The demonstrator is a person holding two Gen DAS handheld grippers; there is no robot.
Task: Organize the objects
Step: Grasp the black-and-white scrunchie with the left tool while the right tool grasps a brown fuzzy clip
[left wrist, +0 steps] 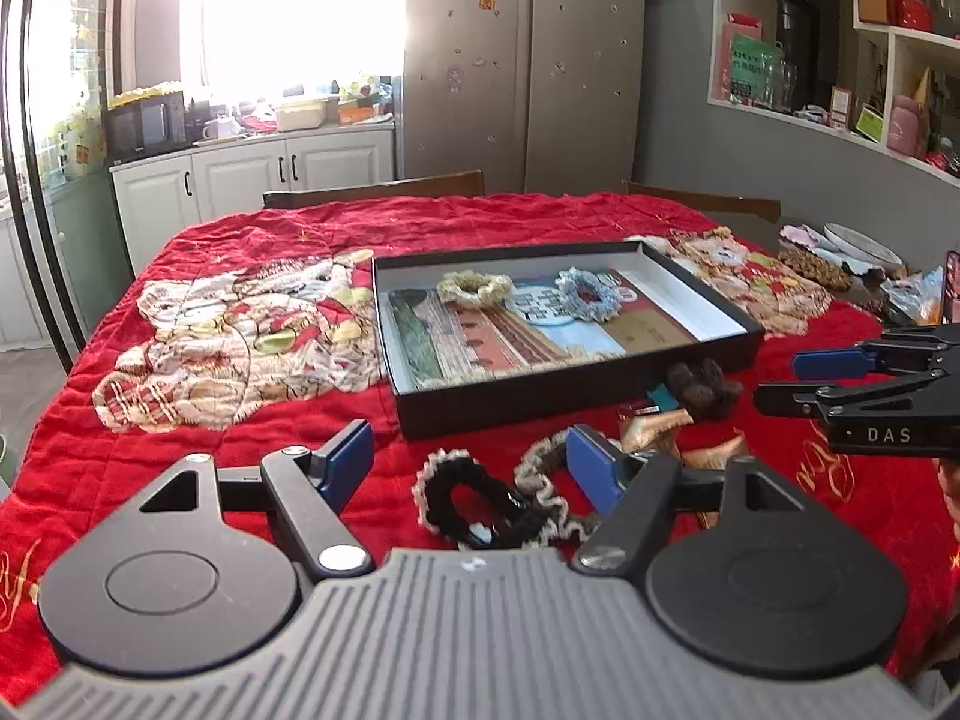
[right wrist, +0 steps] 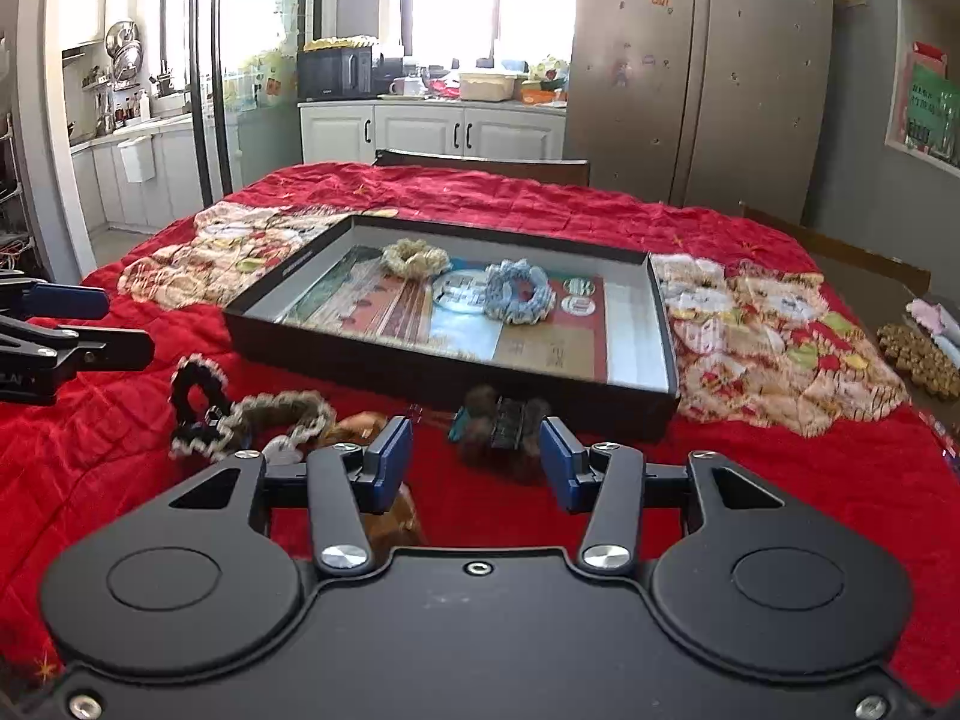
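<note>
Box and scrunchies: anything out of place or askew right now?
The box sits skewed on the red cloth, holding only the cream scrunchie and blue scrunchie. The black scrunchie, beige scrunchie and brown fuzzy hair clip lie loose in front. Nothing looks damaged.

The brown scrunchie [left wrist: 702, 387] is half hidden behind the box [left wrist: 540, 396]. The picture edge cuts off the right gripper [left wrist: 780, 381].

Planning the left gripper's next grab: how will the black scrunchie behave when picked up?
The black scrunchie looks like soft ruffled fabric, so probably floppy and light. It touches the beige scrunchie, so that may drag along.
</note>
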